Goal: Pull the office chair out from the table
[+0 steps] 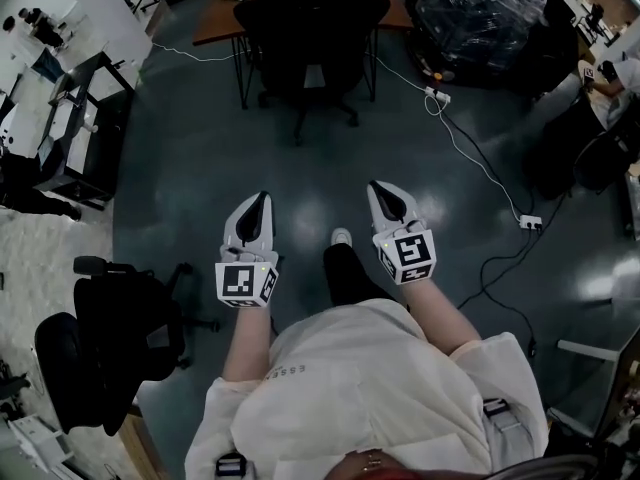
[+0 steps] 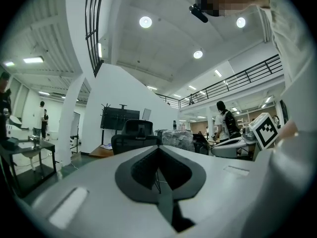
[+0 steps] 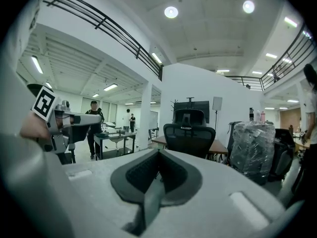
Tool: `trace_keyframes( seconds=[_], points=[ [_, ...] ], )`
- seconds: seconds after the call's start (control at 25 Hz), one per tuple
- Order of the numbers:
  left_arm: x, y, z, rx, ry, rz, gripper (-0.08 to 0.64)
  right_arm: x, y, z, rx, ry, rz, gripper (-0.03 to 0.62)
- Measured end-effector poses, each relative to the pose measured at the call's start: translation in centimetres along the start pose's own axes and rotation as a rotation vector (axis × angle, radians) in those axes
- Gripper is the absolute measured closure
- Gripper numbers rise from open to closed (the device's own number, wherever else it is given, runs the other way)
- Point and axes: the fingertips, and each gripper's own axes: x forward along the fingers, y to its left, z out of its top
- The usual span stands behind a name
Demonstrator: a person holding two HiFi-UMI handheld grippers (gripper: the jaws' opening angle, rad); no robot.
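Approach step. Black mesh office chair (image 1: pixel 312 28) tucked against brown wooden tabletop (image 1: pixel 215 23), well ahead. Left hand-held gripper (image 1: pixel 262 200) and right hand-held gripper (image 1: pixel 380 190) clenched, empty. Next: close in, open jaws, grasp backrest.

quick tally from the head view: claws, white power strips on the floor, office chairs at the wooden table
claws: 2 (left claw, right claw, both shut and empty)
white power strips: 2
office chairs at the wooden table: 1
total: 5
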Motion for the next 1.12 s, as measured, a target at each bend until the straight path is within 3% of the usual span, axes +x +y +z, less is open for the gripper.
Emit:
trace_keyframes(
  seconds=[0.56,1.12],
  points=[
    [23.1,7.5,2.7,0.041,-0.028,0.012,0.543,19.2,-15.2,5.5,-0.039,-0.049,0.028,0.6],
    [40.3,16.2,4.8,0.069,-0.07,-0.072,0.543,34.8,-23.5,10.8,-0.118,-0.088,-0.016,0.6]
  ],
)
